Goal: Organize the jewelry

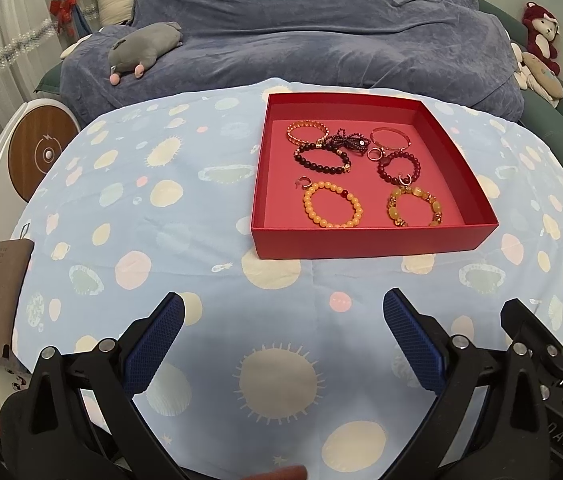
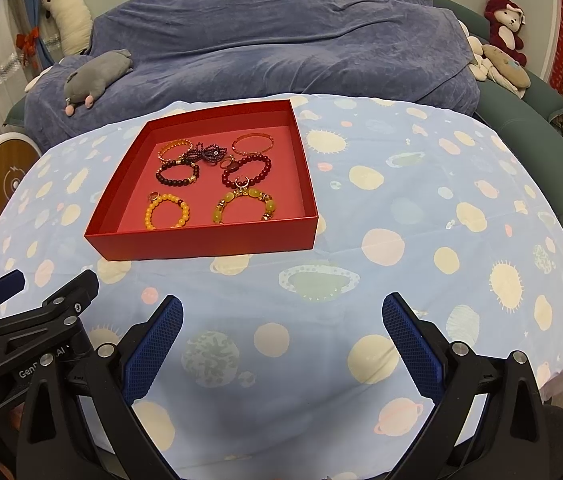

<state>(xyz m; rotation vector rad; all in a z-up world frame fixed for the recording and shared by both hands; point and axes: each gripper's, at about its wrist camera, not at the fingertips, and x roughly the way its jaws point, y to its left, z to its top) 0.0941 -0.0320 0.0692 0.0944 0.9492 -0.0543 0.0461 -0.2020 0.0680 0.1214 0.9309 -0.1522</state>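
Left tongs (image 1: 283, 312) apart, empty; right tongs (image 2: 281, 314) apart, empty; both near front wall of red tray (image 1: 361, 242). Bracelets (image 1: 332, 205) inside tray, on bench (image 1: 161, 240).

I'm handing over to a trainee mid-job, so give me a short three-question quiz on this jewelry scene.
1. True or false: both the left gripper and the right gripper are open and hold nothing.
2. Where is the jewelry? A) scattered on the tablecloth B) inside the red box C) on the blue blanket
3. Fill in: the orange bracelet lies in the box's ____ row, next to the yellow bracelet.

Key: 1 true; 2 B; 3 near (front).
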